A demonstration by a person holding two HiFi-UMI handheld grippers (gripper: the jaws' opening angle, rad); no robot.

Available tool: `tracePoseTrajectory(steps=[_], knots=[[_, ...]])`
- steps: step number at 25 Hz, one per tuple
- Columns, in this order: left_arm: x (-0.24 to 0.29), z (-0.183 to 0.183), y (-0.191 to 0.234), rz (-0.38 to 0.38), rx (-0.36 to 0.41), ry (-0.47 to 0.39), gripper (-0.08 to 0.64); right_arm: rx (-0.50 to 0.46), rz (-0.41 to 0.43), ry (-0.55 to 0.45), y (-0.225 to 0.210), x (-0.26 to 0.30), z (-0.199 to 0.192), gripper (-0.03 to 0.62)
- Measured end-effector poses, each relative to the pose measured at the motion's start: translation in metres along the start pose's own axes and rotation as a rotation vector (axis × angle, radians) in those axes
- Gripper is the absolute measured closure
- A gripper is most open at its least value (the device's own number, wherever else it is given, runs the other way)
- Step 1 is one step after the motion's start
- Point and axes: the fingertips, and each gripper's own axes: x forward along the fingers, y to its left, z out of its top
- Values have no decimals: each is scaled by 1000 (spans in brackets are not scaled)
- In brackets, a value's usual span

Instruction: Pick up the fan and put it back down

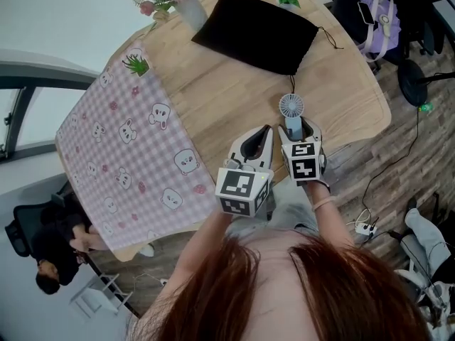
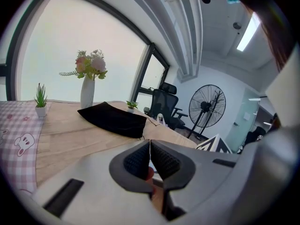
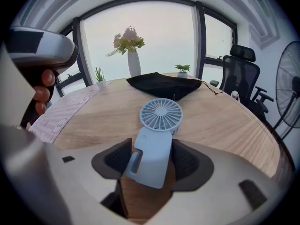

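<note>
Rounded table (image 1: 220, 84) of pale, straight-grained wood: it is carrying a pink checked cloth (image 1: 121, 148) printed with cartoon animals on its left part, and a flat black fabric pouch (image 1: 259, 30) with a drawstring at its far side.

Left gripper (image 2: 150, 161): it is pointing gently downward over the bare wood, its ribbed dark pads meeting and clenched on nothing.

Right gripper (image 3: 152, 157): it is tilting steeply down with its jaws standing wide, released. The smooth pale-blue plastic fan (image 3: 159, 118) is resting on the table near the person's edge, its handle lying between the pads and its round slatted head lying beyond the tips.
</note>
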Motion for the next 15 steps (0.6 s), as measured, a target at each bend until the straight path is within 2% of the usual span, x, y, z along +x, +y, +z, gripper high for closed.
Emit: tracePoseTrajectory(steps=[7, 15], knots=[[5, 0, 6, 6, -11, 7, 548, 11, -18, -50, -6, -1, 1, 367], [2, 0, 8, 22, -8, 2, 548, 2, -17, -63, -10, -3, 1, 377]])
